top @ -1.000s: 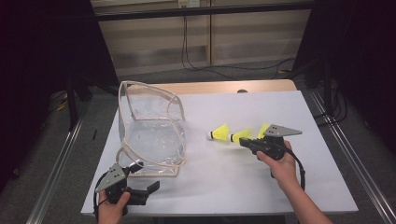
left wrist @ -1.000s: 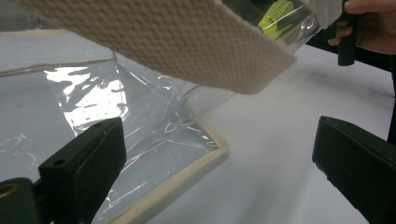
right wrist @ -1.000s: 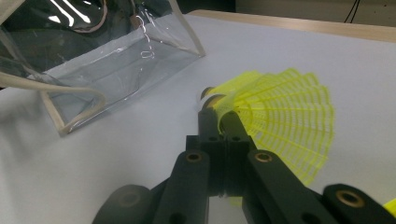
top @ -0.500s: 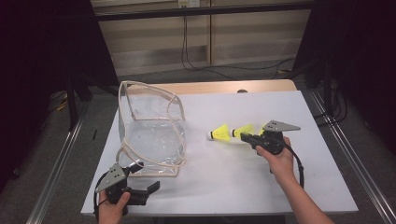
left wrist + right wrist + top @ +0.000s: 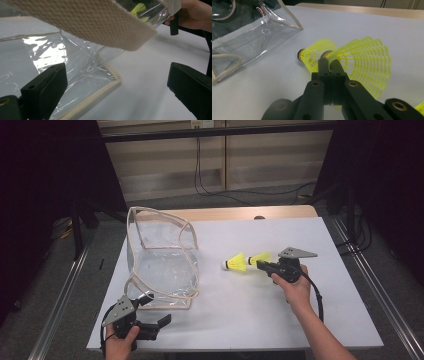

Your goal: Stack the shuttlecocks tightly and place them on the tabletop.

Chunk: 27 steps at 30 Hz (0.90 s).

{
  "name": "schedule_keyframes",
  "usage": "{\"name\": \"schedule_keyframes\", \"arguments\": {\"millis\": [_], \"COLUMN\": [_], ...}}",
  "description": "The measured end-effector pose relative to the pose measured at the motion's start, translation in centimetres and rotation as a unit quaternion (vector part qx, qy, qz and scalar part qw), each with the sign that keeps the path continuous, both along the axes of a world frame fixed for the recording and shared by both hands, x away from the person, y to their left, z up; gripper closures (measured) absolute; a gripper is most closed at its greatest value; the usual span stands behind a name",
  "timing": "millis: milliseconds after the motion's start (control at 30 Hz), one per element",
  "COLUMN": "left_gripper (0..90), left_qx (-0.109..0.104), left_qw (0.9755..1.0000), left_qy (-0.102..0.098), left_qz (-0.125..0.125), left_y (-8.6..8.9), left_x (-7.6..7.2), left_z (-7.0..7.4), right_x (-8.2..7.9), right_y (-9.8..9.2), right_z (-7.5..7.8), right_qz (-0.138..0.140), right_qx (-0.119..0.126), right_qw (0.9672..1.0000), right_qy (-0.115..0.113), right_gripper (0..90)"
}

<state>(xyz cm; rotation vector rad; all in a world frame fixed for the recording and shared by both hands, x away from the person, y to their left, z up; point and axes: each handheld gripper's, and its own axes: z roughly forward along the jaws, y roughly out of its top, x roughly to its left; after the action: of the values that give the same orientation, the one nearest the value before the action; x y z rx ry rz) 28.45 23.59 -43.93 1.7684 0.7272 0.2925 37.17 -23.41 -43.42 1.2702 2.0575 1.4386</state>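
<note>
The right hand-held gripper (image 5: 327, 65) pinches the nearer yellow shuttlecock (image 5: 364, 62) by its skirt, well right of the clear bag (image 5: 162, 257). A second shuttlecock (image 5: 236, 263) lies between them. The left hand-held gripper (image 5: 117, 92) gapes beside the bag's front corner.

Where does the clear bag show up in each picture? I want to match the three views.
High view: the clear bag stands left of centre on the white table.
Left gripper view: it fills the left and top, its woven strap crossing above.
Right gripper view: it lies at upper left.
Shared landmark: the yellow shuttlecock, seen through the bag in the left gripper view, lying just beyond the jaws in the right gripper view.
</note>
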Motion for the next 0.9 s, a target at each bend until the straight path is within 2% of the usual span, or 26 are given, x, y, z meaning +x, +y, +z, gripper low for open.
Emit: {"name": "schedule_keyframes", "arguments": {"millis": [500, 900], "left_gripper": [3.0, 3.0], "left_qx": [0.001, -0.001], "left_qw": [1.0, 1.0], "left_qy": [0.001, 0.001], "left_qz": [-0.005, -0.006], "left_y": [-0.2, -0.2], "left_x": [0.0, 0.0], "left_z": [-0.1, -0.1], "right_x": [0.8, 1.4], "right_y": [0.5, 1.3], "right_z": [-0.9, -1.6], "right_qz": [-0.001, 0.011], "right_qx": [-0.007, -0.008], "right_qw": [0.9999, 0.9997], "right_qy": [0.011, 0.019], "right_gripper": [89.8, 89.7]}}
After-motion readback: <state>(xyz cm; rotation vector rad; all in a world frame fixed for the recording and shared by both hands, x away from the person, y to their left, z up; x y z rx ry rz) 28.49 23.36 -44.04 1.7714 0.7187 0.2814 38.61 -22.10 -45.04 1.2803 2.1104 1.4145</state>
